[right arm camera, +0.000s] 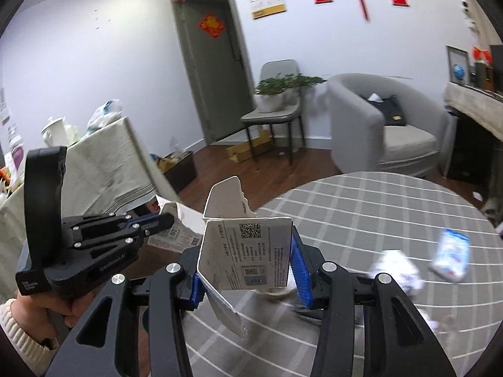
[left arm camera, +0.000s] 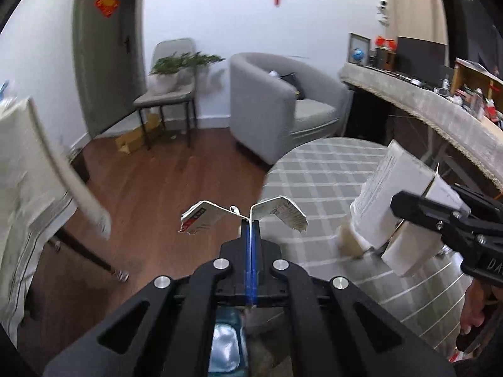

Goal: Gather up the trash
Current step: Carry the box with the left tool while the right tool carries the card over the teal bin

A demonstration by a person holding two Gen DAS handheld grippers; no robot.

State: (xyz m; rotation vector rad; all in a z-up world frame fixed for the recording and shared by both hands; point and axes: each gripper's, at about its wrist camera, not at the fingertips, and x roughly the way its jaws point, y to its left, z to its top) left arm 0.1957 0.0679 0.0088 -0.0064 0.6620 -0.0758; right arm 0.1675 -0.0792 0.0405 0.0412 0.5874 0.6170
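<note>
Torn cardboard scraps held above the checked table (right arm camera: 377, 207).
Left hand-held gripper (left arm camera: 250, 220) pinches flattened carton piece (left arm camera: 279, 212); right hand-held gripper (right arm camera: 248, 260) clamps torn box (right arm camera: 248, 251).

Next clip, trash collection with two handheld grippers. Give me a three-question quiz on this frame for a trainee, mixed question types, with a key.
1. True or false: the left gripper is shut on a flattened, torn piece of printed card.
2. Multiple choice: what does the right gripper hold? A) a torn white carton with QR codes B) a glass bottle C) nothing
3. Short answer: what trash is on the checked tablecloth to the right of the right gripper?

Key
1. True; the card splays out on both sides of the closed fingers.
2. A
3. A crumpled white wrapper and a blue-and-white packet, both blurred.
</note>
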